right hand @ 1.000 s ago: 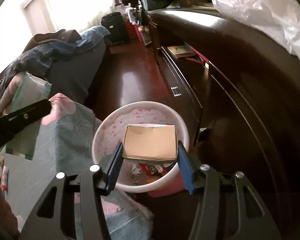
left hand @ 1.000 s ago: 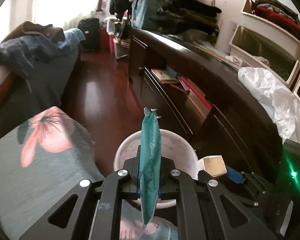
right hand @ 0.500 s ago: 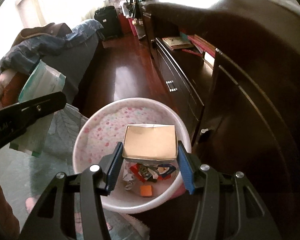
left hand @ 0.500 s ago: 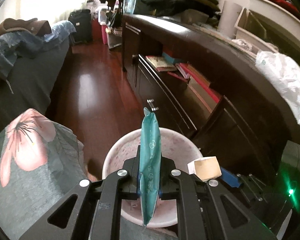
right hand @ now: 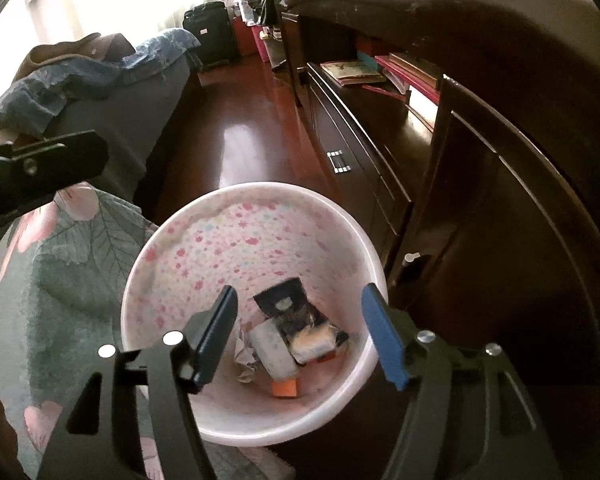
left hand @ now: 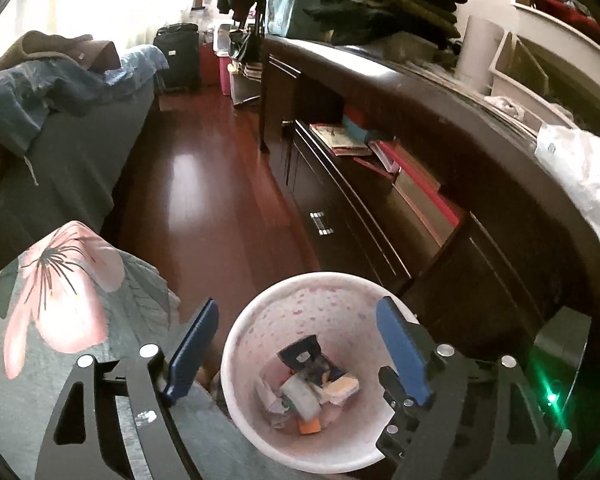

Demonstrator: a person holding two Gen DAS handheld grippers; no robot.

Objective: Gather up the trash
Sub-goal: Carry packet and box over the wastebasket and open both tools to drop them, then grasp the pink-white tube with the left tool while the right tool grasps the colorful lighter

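Both claws are hanging over the pink bin [right hand: 180, 248], the left claw [left hand: 296, 344] and right claw [right hand: 300, 332] spreading with nothing between them; scraps [right hand: 288, 340] are lying at the bin's bottom, while a white plastic bag [left hand: 580, 176] is sitting on the counter [left hand: 440, 92], likely left to collect

The bin [right hand: 342, 224] mouth lies open between dark cabinet [right hand: 480, 216] and floral fabric [right hand: 72, 264].

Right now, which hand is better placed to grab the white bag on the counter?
Probably the right gripper: it is on the counter side, nearer the white bag. Both sets of jaws are opening, empty.
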